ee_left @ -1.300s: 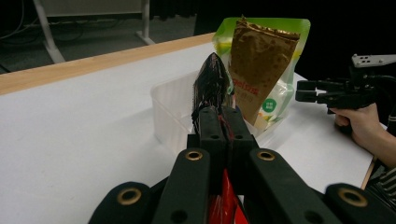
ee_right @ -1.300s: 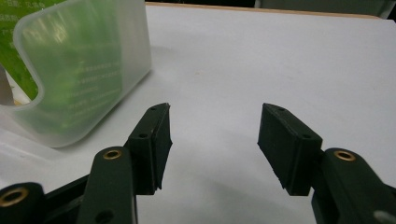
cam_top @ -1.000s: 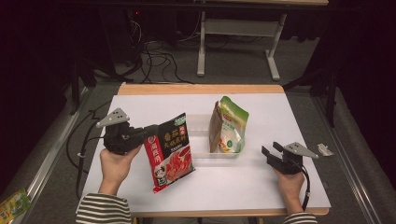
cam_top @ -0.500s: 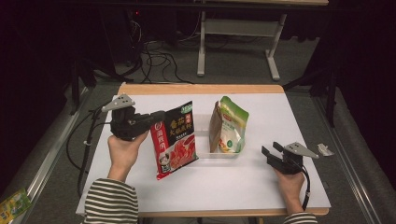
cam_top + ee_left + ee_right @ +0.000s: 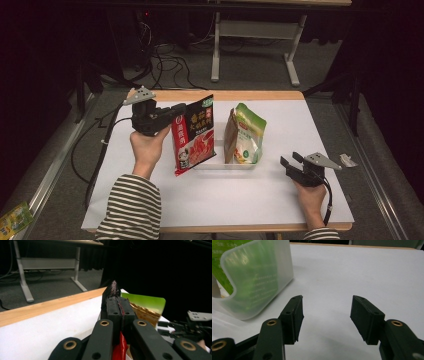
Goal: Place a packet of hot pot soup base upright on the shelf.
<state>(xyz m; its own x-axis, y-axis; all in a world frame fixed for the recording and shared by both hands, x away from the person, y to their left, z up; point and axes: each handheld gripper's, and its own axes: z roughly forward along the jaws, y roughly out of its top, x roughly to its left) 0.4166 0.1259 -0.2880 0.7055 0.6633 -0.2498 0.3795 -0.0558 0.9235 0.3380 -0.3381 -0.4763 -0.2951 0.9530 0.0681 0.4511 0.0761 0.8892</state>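
1. The left gripper [image 5: 176, 111] is clamped on the top edge of a red snack bag [image 5: 194, 134], holding it upright above the white surface [image 5: 240, 200], just left of the clear plastic bin [image 5: 226, 163].
2. My guess: the pinch is thin and near one corner, so the glossy film could slip or the bag could swing and hit the bin's wall.
3. It could also knock the green bag [image 5: 246, 134] that stands in the bin and tip it.
4. The right gripper [image 5: 325, 315] rests wide open and empty on the surface, beside the bin.
5. Both bags are crinkly, flexible foil pouches; the bin is rigid and frosted, with rounded corners.
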